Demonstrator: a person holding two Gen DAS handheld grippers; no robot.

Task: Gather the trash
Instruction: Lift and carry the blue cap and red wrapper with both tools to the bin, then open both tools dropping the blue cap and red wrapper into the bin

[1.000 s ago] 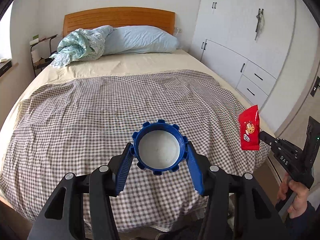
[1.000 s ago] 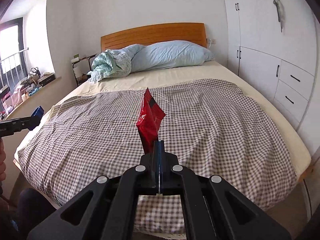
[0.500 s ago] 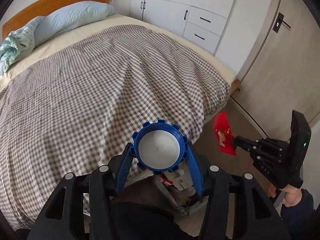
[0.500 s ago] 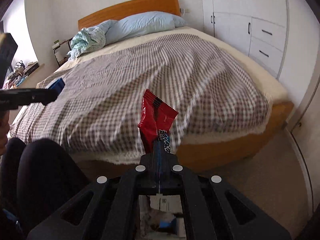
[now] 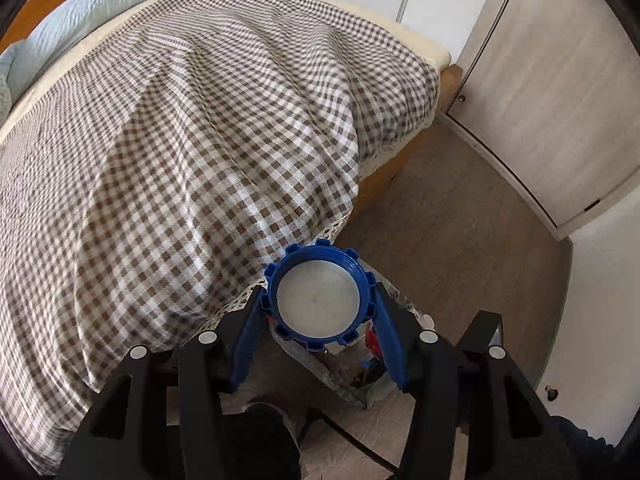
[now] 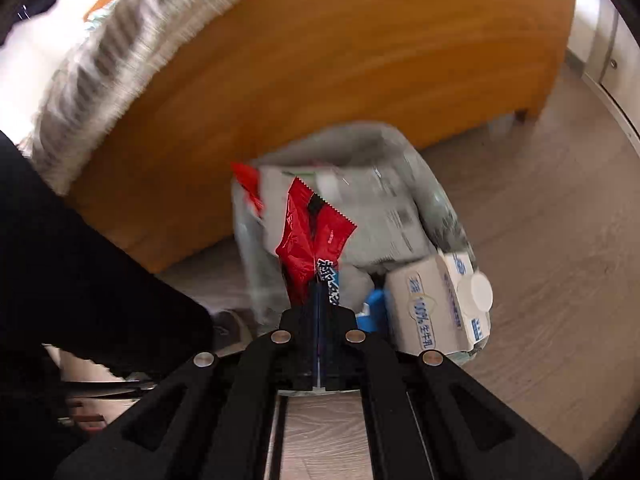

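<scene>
Trash bag [image 6: 404, 168] on wood floor [image 6: 560, 260], just beside orange bed frame [image 6: 320, 60]; clear plastic, blurred in right wrist view. Inside bag: white milk carton [image 6: 432, 308] with round cap at 4 o'clock, grey-white paper packaging [image 6: 360, 200] at centre, second red scrap [image 6: 248, 184] at 10 o'clock. Right gripper [image 6: 319, 300] pressed together on lower edge of red snack wrapper [image 6: 308, 236]; wrapper upright, over bag opening, tip toward 12 o'clock. Cannot tell whether wrapper touches bag contents.

Left gripper [image 5: 320, 320] pinching blue lid [image 5: 318, 294] by its notched rim, white inner face toward camera. Lid held above floor at foot of bed, bag partly visible below it at 6 o'clock. Checked blanket [image 5: 180, 140] draped over mattress from 9 to 1 o'clock, lace hem hanging near lid. Pale door [image 5: 540, 80] at 2 o'clock.
</scene>
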